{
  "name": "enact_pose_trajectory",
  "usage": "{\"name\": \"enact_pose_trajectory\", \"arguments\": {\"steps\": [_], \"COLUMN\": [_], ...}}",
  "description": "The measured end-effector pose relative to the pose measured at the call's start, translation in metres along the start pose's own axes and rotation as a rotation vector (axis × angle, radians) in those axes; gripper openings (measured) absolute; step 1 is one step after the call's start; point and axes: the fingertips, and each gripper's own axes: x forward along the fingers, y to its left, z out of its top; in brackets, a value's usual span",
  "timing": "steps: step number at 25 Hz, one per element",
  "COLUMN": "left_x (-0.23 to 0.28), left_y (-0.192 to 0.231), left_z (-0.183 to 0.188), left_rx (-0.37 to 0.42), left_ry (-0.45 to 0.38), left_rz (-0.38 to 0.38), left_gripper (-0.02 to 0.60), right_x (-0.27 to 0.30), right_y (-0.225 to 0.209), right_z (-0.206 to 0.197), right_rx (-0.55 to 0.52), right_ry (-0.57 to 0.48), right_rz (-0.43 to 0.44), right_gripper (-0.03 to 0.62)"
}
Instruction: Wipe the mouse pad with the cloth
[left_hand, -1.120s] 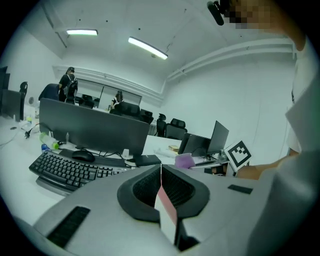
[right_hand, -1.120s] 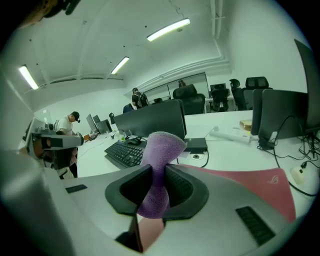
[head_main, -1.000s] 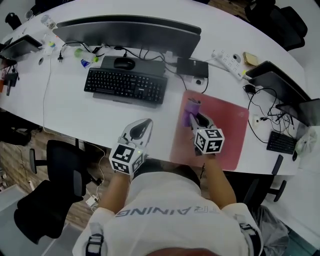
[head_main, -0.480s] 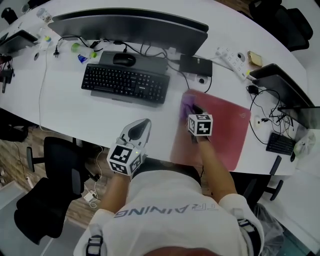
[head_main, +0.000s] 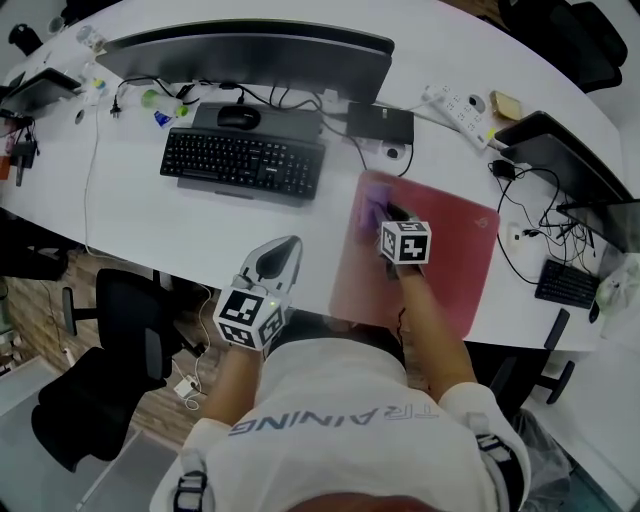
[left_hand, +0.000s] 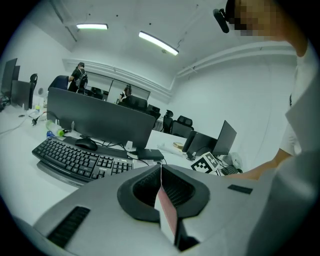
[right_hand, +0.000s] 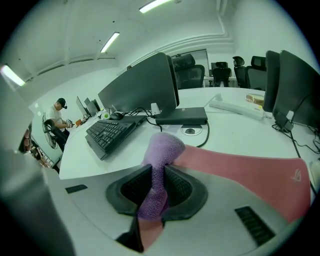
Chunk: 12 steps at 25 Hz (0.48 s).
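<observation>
1. Clamped tight in the jaws of the right gripper (right_hand: 159, 186): a purple cloth (right_hand: 161, 150), fluffy end bunched up and sticking out past the tips.
2. From the head view, same right gripper (head_main: 384, 214) over the left part of the pink mouse pad (head_main: 455, 250), w/ the cloth (head_main: 371, 207) down at the pad's far-left corner (blurred there, so exact contact hard to judge).
3. In the right gripper view, cloth end sitting right where the mouse pad (right_hand: 250, 170) meets the white table (right_hand: 220, 125); small logo on the pad's right side.
4. Pad lying flat on the table (head_main: 150, 220), to the right of the black keyboard (head_main: 242, 162), just in front of a flat black box (head_main: 380, 122); near edge of the pad close to the table's near edge.
5. Left gripper (head_main: 283, 252) held off the table's near edge, next to the person's torso, well apart from the pad.
6. Left gripper (left_hand: 161, 182) pressed together, nothing between the jaws.
7. Also on the table: wide dark monitor (head_main: 250, 55) at the back, black mouse (head_main: 238, 116) between monitor and keyboard, white power strip (head_main: 458, 110) to the right of the box, more dark screens and cables at the far right.
</observation>
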Motion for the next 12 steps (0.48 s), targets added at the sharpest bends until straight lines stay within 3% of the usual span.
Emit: {"name": "enact_pose_trajectory", "arguments": {"steps": [12], "left_x": [0.008], "left_y": [-0.073], "left_z": [-0.005], "left_rx": [0.021], "left_ry": [-0.008], "left_rz": [0.018], "left_gripper": [0.032], "right_x": [-0.053], "right_y": [-0.084], "right_z": [-0.035], "right_rx": [0.048], "right_ry": [0.019], "right_rz": [-0.056], "right_gripper": [0.089]}}
